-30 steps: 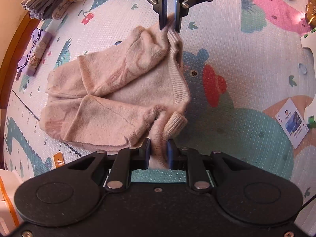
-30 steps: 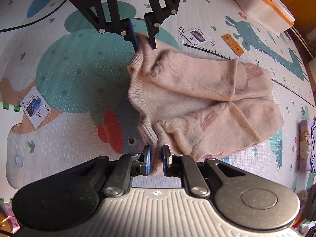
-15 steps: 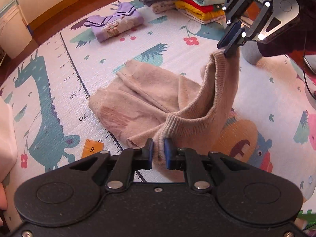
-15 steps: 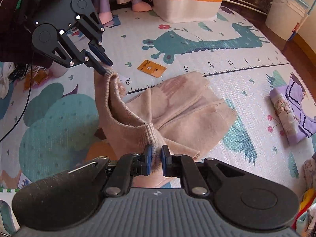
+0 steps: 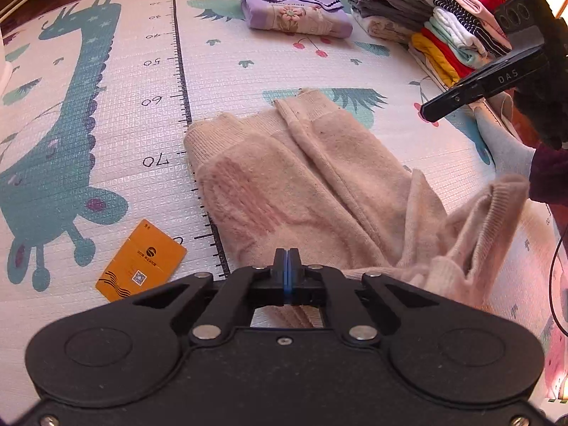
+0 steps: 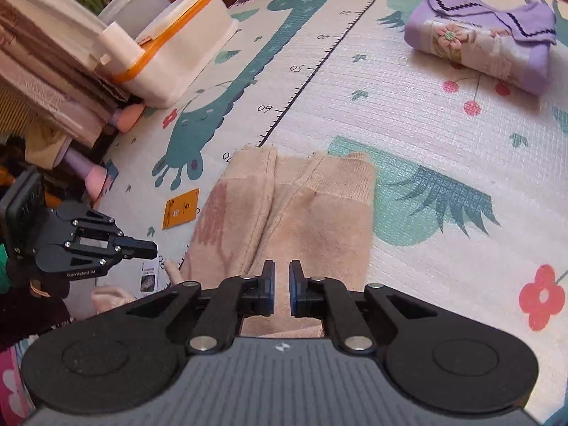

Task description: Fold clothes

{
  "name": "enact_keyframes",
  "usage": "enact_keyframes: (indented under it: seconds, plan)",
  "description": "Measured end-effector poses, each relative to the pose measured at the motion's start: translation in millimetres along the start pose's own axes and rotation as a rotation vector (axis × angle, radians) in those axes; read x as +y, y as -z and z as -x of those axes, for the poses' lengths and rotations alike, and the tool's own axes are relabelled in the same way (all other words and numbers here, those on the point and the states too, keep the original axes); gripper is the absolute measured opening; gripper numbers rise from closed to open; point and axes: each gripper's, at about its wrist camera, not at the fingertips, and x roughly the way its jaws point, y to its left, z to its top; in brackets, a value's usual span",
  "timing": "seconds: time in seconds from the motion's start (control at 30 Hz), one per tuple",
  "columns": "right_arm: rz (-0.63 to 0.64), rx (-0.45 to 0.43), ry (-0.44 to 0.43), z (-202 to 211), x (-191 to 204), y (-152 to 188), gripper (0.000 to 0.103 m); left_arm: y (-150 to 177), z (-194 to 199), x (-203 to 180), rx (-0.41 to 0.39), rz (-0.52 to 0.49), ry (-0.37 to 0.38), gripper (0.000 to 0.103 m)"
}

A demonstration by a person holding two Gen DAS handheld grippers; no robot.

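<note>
Change: half a second ago both grippers pinched the ribbed edge of the beige sweater [image 5: 305, 184] and held it raised; now neither one holds cloth and the garment lies on the mat.
Left gripper [image 5: 287, 273]: blue pads pressed flat together with nothing between them, poised just above the near edge of the sweater.
Right gripper [image 6: 281, 289]: fingers parted by a narrow gap, nothing clamped, the sweater [image 6: 284, 220] lying below them.
Sweater: spread on the play mat [image 5: 106, 113] beside the printed ruler line, folded lengthwise with a pink patch on its left half; one ribbed cuff bunches up loose at the right of the left wrist view.
Orange card [image 5: 142, 261]: flat on the mat, just left of the sweater, apart from it.
Lilac garment [image 6: 482, 44]: folded, well beyond the sweater.
Clothes stack [image 5: 436, 25]: folded pieces at the far right corner of the mat.
</note>
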Motion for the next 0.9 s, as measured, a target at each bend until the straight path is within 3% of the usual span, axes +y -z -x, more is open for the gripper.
enact_keyframes:
  seconds: [0.03,0.13,0.23,0.3,0.37,0.5,0.57,0.73,0.9]
  plan:
    - [-0.021,-0.003,0.009,4,-5,7,0.026,3,0,2,0.011,0.013,-0.011,0.0]
    - [0.06,0.036,0.094,16,-1,34,0.027,20,8,-1,0.044,-0.011,-0.047,0.0]
    - [0.294,0.133,0.205,22,25,72,0.033,47,15,-26,0.088,-0.167,-0.13,0.007]
    - [0.515,0.226,0.286,18,48,116,0.036,69,17,-45,0.138,-0.278,-0.172,0.021]
    - [0.653,0.308,0.322,13,64,157,0.036,100,18,-71,0.221,-0.42,-0.177,0.039]
    - [1.013,0.392,0.333,5,107,243,0.038,150,28,-121,0.304,-0.649,-0.154,0.045]
    - [1.216,0.416,0.33,2,128,284,0.044,176,30,-146,0.332,-0.783,-0.141,0.046]
    - [1.497,0.412,0.352,-8,155,348,0.051,239,32,-198,0.329,-1.086,-0.117,0.049]
    - [1.658,0.367,0.371,-22,156,372,0.054,263,21,-208,0.291,-1.222,-0.139,0.051]
